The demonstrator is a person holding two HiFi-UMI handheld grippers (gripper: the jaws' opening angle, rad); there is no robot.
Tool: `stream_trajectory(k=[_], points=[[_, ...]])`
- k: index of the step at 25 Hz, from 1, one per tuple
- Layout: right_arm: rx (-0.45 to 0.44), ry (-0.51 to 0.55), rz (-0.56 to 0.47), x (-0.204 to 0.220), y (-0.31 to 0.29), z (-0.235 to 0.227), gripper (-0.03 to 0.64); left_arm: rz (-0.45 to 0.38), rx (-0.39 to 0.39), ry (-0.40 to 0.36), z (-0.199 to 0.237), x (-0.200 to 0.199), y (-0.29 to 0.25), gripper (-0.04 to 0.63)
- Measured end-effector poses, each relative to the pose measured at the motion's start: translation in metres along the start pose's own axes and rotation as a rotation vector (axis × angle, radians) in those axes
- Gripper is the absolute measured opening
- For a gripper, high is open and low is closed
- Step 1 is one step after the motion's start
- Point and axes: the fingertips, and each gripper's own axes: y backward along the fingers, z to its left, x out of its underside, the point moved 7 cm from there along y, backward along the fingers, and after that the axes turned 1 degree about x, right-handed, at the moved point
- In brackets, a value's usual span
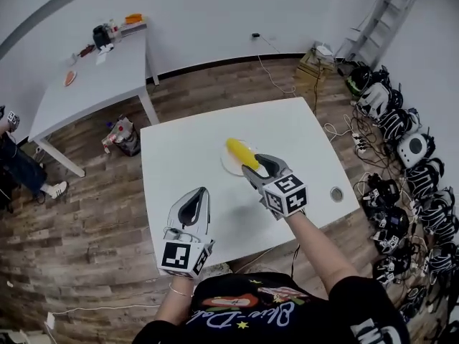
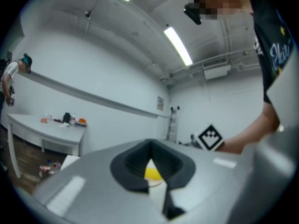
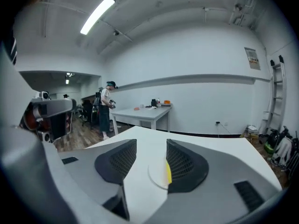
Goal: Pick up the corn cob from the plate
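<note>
Nearest in the head view, the left gripper point(image 1: 200, 192) is over the white tabletop point(image 1: 179, 156) with its fingers closed and empty. The right gripper point(image 1: 252, 166) is at the plate point(image 1: 228, 165), with the corn cob point(image 1: 240, 151) just beyond its fingers.

Left gripper view: the fingertips meet, and the corn cob shows well ahead through the slit between them.

Right gripper view: the fingers are apart and hold nothing. The cob lies ahead on the plate, partly behind the right finger.

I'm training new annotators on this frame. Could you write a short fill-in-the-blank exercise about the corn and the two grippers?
1. The yellow corn cob lies on a ___.
2. The right gripper, close to the cob, has its jaws ___.
3. The left gripper has its jaws ___.
Missing words: plate; open; shut.
</note>
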Motion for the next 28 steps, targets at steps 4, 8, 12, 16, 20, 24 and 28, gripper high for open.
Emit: stream_trajectory(k=[4, 8, 12, 16, 20, 24, 28], points=[[-0.013, 0.048, 0.162, 0.008, -0.048, -0.024, 0.232, 0.021, 0.026, 0.046, 0.019, 0.009, -0.025, -0.003], [-0.024, 0.100, 0.319, 0.016, -0.096, -0.049, 0.241, 0.050, 0.022, 0.083, 0.036, 0.015, -0.047, -0.002], [-0.095, 0.136, 0.478, 0.035, -0.127, -0.067, 0.250, 0.063, -0.015, 0.094, 0.042, 0.018, -0.053, -0.002], [-0.098, 0.148, 0.576, 0.041, -0.155, -0.080, 0.253, 0.077, -0.038, 0.133, 0.056, 0.021, -0.058, -0.002], [-0.104, 0.141, 0.722, 0.052, -0.172, -0.078, 0.259, 0.076, -0.027, 0.133, 0.059, 0.019, -0.066, -0.003], [-0.116, 0.078, 0.793, 0.061, -0.176, -0.081, 0.258, 0.066, -0.023, 0.135, 0.064, 0.018, -0.071, -0.003], [-0.097, 0.026, 0.728, 0.063, -0.170, -0.085, 0.258, 0.057, -0.022, 0.136, 0.064, 0.015, -0.072, -0.002]])
